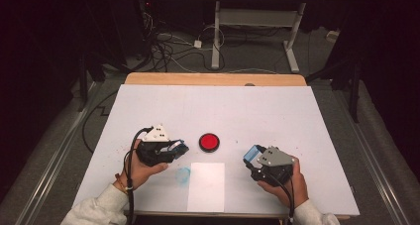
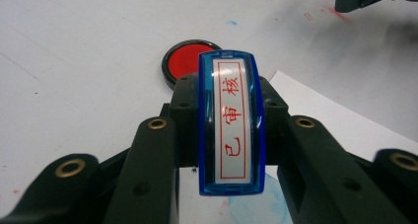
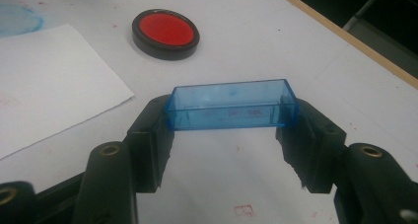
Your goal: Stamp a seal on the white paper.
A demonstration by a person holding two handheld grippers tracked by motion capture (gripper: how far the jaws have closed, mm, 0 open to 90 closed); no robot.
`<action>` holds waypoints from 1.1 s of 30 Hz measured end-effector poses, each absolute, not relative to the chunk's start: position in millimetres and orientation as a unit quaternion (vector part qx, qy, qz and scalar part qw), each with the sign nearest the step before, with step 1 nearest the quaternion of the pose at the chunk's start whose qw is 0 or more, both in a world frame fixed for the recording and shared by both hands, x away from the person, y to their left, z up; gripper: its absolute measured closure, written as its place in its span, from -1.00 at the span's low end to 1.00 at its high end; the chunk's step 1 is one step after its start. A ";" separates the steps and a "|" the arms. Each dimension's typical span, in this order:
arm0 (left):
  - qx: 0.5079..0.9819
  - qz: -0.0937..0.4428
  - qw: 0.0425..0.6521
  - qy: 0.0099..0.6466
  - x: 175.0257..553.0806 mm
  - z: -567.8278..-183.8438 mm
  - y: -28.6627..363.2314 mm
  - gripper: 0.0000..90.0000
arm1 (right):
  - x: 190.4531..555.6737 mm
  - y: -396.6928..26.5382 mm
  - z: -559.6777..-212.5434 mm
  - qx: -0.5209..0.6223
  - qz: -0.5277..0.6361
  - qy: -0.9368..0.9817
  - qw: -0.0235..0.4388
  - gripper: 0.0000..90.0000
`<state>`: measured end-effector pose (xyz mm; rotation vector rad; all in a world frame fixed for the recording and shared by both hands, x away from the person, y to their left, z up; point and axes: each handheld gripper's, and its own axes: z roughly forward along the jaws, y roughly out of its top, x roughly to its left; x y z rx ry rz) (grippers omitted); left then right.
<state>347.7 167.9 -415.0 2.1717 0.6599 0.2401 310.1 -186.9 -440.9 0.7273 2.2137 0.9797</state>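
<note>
1. One blue stamp point(image 2: 230, 123), gripped by the left tool point(image 1: 174, 148) above the worktop point(image 1: 277, 116).
2. One clear blue cap point(image 3: 231, 104), clamped in the right tool point(image 1: 251, 158).
3. One red ink pad point(image 1: 209, 141) and one paper sheet point(image 1: 206, 186) lie between.

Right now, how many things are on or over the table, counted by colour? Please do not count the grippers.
Blue: 2, the stamp held in the left gripper and the clear cap held in the right gripper.
Red: 1, the ink pad.
White: 1, the paper sheet.
Total: 4
</note>
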 end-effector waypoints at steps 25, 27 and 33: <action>0.867 0.089 0.425 0.245 344.0 -412.6 147.9 0.50 | 301.1 -145.7 -443.9 0.236 0.371 0.848 0.297 -0.09; 0.867 0.089 0.426 0.244 343.8 -412.4 147.5 0.50 | 300.4 -144.8 -443.7 0.233 0.371 0.848 0.297 -0.09; 0.867 0.087 0.426 0.244 344.3 -413.5 146.3 0.50 | 300.9 -145.4 -444.3 0.235 0.370 0.849 0.295 -0.09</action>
